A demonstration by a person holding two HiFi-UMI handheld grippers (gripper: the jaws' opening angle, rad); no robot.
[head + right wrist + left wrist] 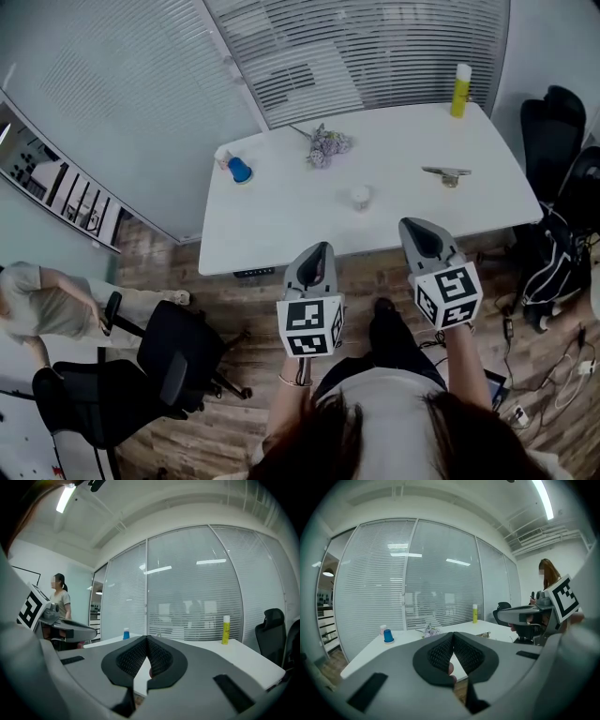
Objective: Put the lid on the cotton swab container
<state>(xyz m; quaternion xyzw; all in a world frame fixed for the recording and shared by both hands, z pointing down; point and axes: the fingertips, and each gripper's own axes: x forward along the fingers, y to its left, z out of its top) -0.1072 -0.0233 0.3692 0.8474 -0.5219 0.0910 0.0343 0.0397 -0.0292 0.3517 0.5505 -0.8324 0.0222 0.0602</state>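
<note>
A small white round container (360, 197) stands near the middle of the white table (281, 225). At the table's far left are a blue cap-like piece (240, 171) (388, 636) and a small pale jar (223, 156) beside it. Both grippers hover over the floor just short of the table's near edge. My left gripper (322, 248) (453, 634) is shut, with nothing in it. To its right, my right gripper (412, 225) (146, 638) is shut and holds nothing too. Each points toward the table.
Also on the table are a crumpled silvery bunch (328, 145), a metal clip (447, 174) and a yellow bottle (460, 90) at the far right corner. Black office chairs (178, 361) stand left and right. A person (42, 300) stands at the left. Cables (553, 356) lie on the floor.
</note>
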